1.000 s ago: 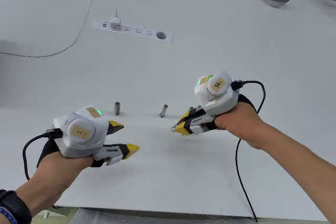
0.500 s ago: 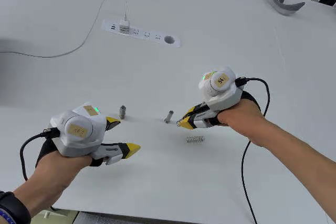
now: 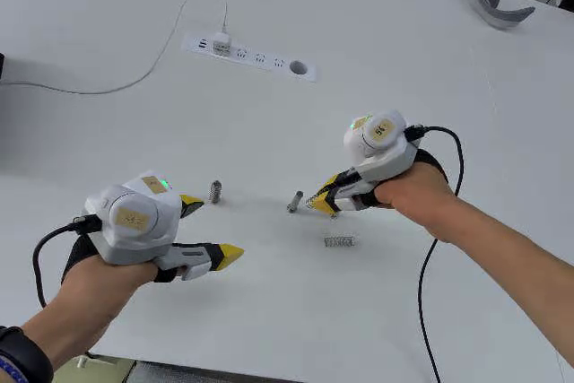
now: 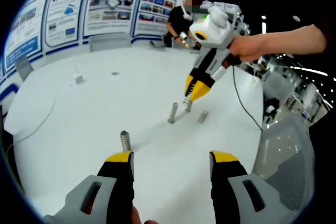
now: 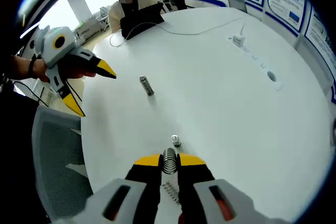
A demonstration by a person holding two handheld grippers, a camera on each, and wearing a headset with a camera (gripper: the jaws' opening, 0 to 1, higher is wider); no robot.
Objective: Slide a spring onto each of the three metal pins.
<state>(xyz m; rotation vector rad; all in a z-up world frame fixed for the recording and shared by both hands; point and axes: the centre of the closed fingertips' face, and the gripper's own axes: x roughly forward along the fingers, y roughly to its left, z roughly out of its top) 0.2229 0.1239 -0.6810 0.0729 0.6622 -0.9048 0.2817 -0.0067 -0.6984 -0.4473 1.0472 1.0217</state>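
Observation:
My right gripper (image 3: 321,203) (image 5: 169,165) is shut on a small coil spring (image 5: 168,157), held end-on just short of a bare metal pin (image 3: 295,201) (image 5: 176,140) (image 4: 172,113). Left of it stands a second pin that wears a spring (image 3: 215,191) (image 5: 146,85) (image 4: 124,140). Under my right hand a loose spring (image 3: 338,241) (image 4: 202,116) lies flat on the white table. My left gripper (image 3: 212,228) (image 4: 170,158) hovers open near the front left with nothing between its jaws, pointing toward the sprung pin.
At the back, a white power strip (image 3: 251,56) lies with a plug and a cable trailing left. A grey curved object (image 3: 504,2) rests at the far right. The table's front edge (image 3: 269,367) runs close under my left hand.
One spring dropped from my right gripper onto the table. The right gripper then carried the other spring up and left toward the bare pin. My left gripper kept its place.

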